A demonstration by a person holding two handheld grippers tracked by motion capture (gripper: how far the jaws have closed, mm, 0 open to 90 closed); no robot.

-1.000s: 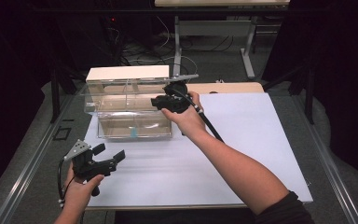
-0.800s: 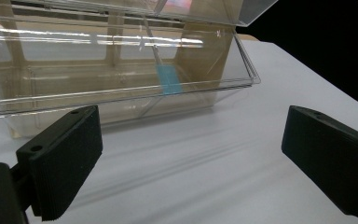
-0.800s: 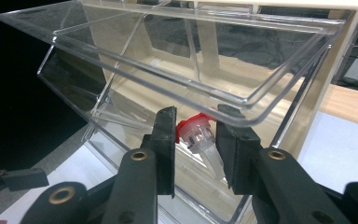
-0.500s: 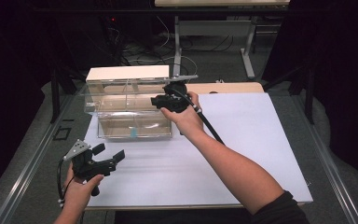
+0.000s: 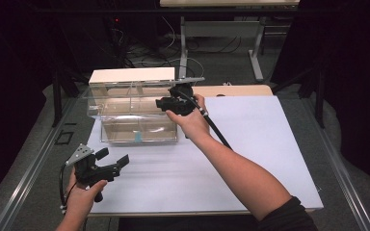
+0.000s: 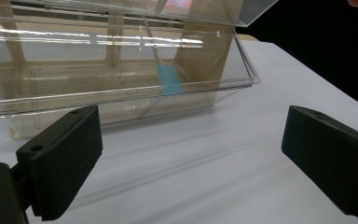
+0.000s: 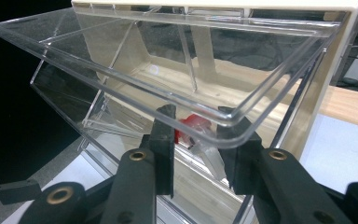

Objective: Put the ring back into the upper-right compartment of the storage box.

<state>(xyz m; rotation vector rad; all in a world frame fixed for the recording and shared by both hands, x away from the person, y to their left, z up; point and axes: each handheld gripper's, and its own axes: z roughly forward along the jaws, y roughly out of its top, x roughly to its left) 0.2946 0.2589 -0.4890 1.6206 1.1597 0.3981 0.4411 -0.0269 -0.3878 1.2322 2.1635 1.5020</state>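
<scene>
You have one clear plastic organizer with tilt-out bins, standing at the far left of the white table. Two bins are tilted open: an upper one and a lower one. The lower bin holds one small blue piece. One red piece sits in the upper bin, seen through its clear wall.

Your right gripper is at the front rim of the upper bin; its fingers stand narrow, just apart, under the rim, with the red piece seen between them. Whether they touch it cannot be told.

Your left gripper hovers over the near left of the table, fingers wide apart and empty.

The room beyond is dark, with table legs and cables on a grey floor.
</scene>
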